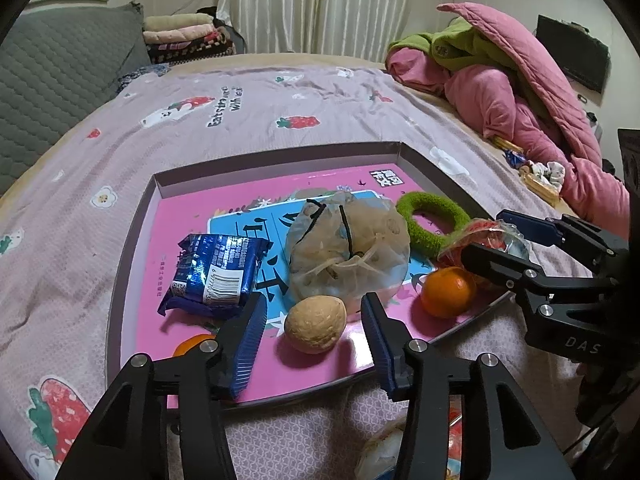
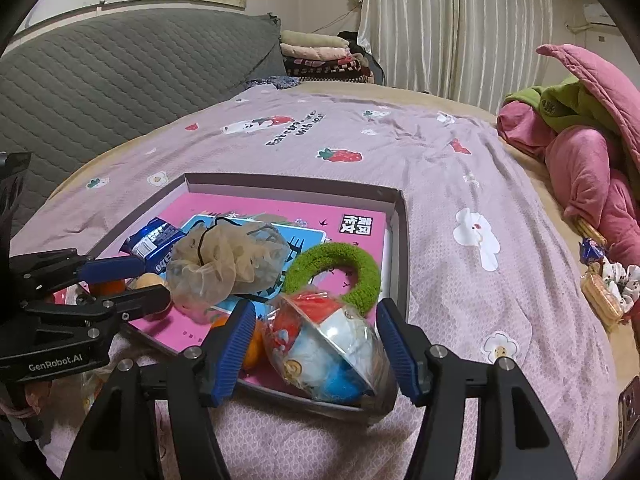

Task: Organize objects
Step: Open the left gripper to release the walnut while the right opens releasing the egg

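A shallow pink box lid [image 1: 192, 178] [image 2: 280, 188] lies on the bed and holds several objects. In the left wrist view my left gripper [image 1: 314, 316] is open, its fingers on either side of a tan walnut [image 1: 315, 324]. A blue snack pack [image 1: 216, 270], a mesh pouch [image 1: 348, 240], a green ring [image 1: 432, 216] and an orange [image 1: 448, 291] lie in the lid. In the right wrist view my right gripper [image 2: 316, 324] is open around a clear-wrapped toy packet [image 2: 328, 344] at the lid's near edge.
A pink and green quilt pile [image 1: 500, 80] [image 2: 588, 136] sits at the right of the bed. Small items [image 2: 604, 284] lie beside it. A grey padded headboard [image 2: 120, 80] stands at the left. A second orange [image 1: 192, 344] lies behind the left finger.
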`<state>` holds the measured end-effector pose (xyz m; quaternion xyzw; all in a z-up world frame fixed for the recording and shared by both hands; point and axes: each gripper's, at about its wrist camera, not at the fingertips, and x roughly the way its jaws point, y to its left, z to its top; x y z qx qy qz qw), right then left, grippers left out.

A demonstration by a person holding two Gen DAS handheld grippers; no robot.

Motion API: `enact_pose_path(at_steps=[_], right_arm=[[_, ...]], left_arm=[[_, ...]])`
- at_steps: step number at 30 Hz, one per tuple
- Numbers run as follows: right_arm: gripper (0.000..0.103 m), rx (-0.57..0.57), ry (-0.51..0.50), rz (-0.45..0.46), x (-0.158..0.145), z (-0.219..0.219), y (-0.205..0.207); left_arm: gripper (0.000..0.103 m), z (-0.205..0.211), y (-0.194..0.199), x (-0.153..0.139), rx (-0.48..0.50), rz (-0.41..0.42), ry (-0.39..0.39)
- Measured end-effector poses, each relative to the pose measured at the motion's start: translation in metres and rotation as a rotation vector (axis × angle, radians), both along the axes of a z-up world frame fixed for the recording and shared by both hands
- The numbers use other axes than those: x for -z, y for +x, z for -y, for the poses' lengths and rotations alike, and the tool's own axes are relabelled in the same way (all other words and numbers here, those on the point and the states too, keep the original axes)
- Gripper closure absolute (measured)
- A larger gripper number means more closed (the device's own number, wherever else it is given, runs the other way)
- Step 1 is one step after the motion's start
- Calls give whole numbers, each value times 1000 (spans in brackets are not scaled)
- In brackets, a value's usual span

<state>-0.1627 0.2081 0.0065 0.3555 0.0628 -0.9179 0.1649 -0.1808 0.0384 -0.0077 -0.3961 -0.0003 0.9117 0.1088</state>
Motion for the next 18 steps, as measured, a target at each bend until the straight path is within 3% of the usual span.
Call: enact_pose_path(at_steps=[8,10,18], right_arm=[[37,8,-11,-26,-6,3,0],[36,8,-15,-42,-9,4,1],[23,27,-4,-116,-21,8,7]], left_arm=[[43,5,5,-11,-20,-46,2],[36,8,6,-16,-31,-62,5],[28,18,9,-28,-73,-105,10]])
